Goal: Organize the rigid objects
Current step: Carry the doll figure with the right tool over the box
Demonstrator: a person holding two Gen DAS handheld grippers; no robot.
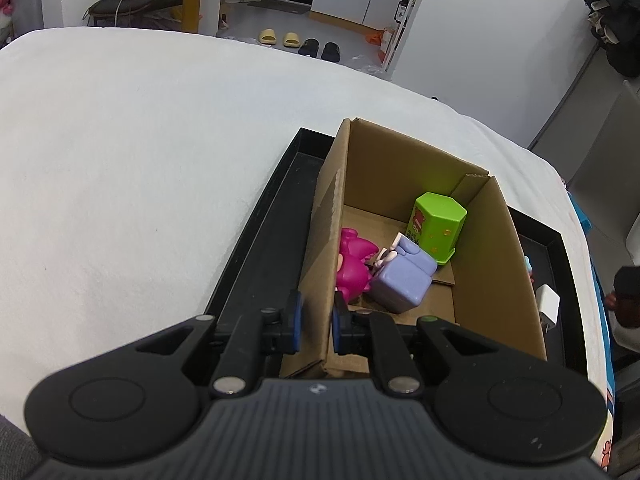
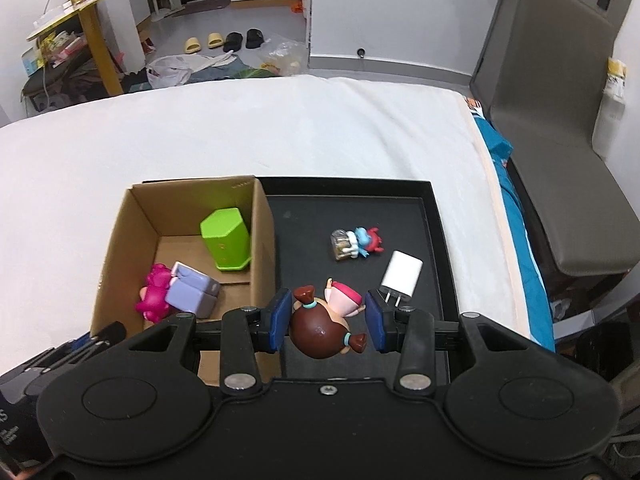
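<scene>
- Tool work comes first: the right tool [image 2: 326, 322] holds a brown-haired doll figure [image 2: 320, 330] between its blue pads, raised above the near part of the black tray [image 2: 434, 240].
- Left tool [image 1: 314, 322] is nearly closed, its narrow jaws clamped on the near left wall of the cardboard box [image 1: 496, 280], one pad outside and one inside.
- Just past the right tool's right pad, a white charger plug [image 2: 402, 276] lies on the tray floor, prongs toward the tool.
- Inside the box, close to the near left wall, a magenta toy figure [image 2: 154, 294] lies touching a lilac block-shaped toy [image 2: 192, 292].
- Farther into the box, a green hexagonal container [image 2: 226, 240] stands upright near the far right corner, just beside the lilac toy.
- On the open tray floor beyond the charger, a small blue-and-red figure [image 2: 358, 244] lies on its side.
- Box and tray both rest on a white bed [image 2: 240, 132]; the box sits in the tray's left part.
- Beyond the bed, two pairs of slippers [image 2: 224, 42] stand on the floor.
- At the right, a grey chair [image 2: 560, 140] stands beside the bed.
</scene>
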